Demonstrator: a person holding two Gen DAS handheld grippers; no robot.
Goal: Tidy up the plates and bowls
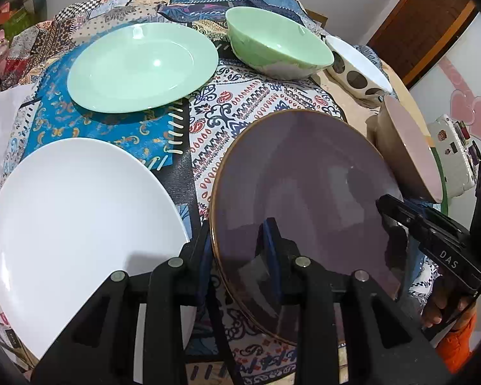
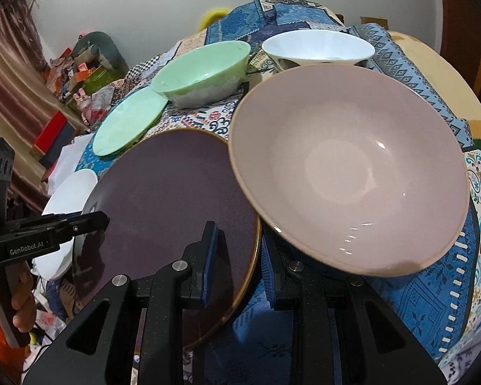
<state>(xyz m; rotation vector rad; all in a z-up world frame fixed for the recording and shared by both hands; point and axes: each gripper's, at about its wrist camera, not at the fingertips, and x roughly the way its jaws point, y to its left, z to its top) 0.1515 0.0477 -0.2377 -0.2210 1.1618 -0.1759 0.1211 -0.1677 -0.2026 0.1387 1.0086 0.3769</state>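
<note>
Gripping the purple plate (image 1: 304, 192) by its near-left rim, the left hand-held gripper (image 1: 240, 250) had one finger on top of the plate and the other below its edge, jaws nearly closed on it. In that left wrist view the white plate (image 1: 80, 218) lay just beside it on the counter's patterned cloth (image 1: 256, 102), the green plate (image 1: 141, 67) farther back, the green bowl (image 1: 279, 45) and the dotted white bowl (image 1: 359, 64) behind, and the pink bowl (image 1: 407, 147) at the right edge.

From the right wrist view, the right hand-held gripper (image 2: 240, 263) pinched the same purple plate (image 2: 170, 202) at its opposite rim, jaws likewise clamped. The pink bowl (image 2: 352, 166) overlapped that plate's far edge; whether they touched I could not tell. The green bowl (image 2: 202, 73), white bowl (image 2: 317, 48) and green plate (image 2: 128, 125) stood apart.

Nothing looked stacked yet, so I judged the sorting barely begun.
</note>
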